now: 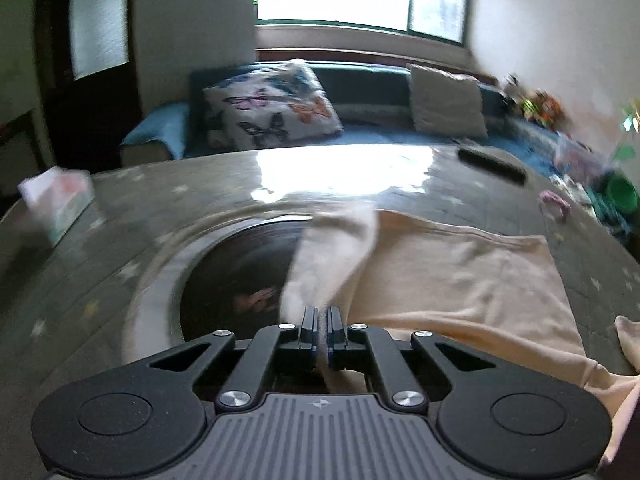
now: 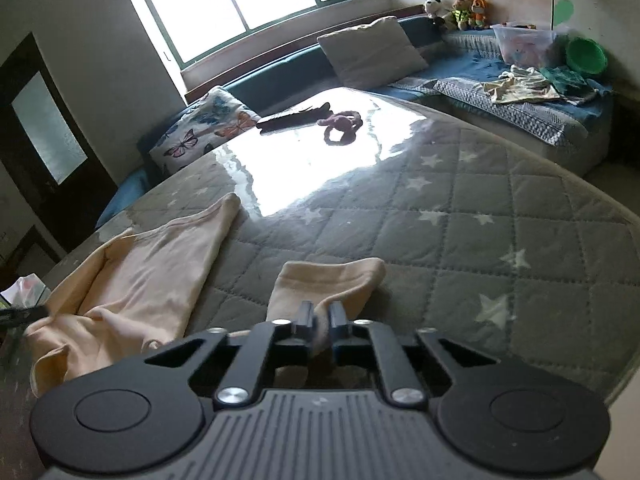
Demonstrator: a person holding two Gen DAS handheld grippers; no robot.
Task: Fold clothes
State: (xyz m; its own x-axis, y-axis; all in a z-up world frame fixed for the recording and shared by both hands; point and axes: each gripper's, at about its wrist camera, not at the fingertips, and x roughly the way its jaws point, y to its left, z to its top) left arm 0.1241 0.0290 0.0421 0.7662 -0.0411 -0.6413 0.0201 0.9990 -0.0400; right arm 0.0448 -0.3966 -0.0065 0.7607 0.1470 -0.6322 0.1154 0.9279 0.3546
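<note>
A pale peach garment (image 1: 460,272) lies spread on the round table (image 1: 120,240) with its grey star-quilted cover under glass. My left gripper (image 1: 321,314) is shut on a strip of the garment, which rises blurred in front of the fingers. In the right wrist view the garment body (image 2: 152,268) lies to the left. My right gripper (image 2: 322,312) is shut on another end of it, a cuff-like piece (image 2: 332,280) that lies on the table just ahead of the fingers.
A tissue pack (image 1: 56,200) sits at the table's left edge. A dark remote (image 2: 294,116) and a pink ring toy (image 2: 342,124) lie at the far side. A blue sofa (image 2: 500,76) with cushions, toys and a green bowl (image 2: 586,54) wraps behind the table.
</note>
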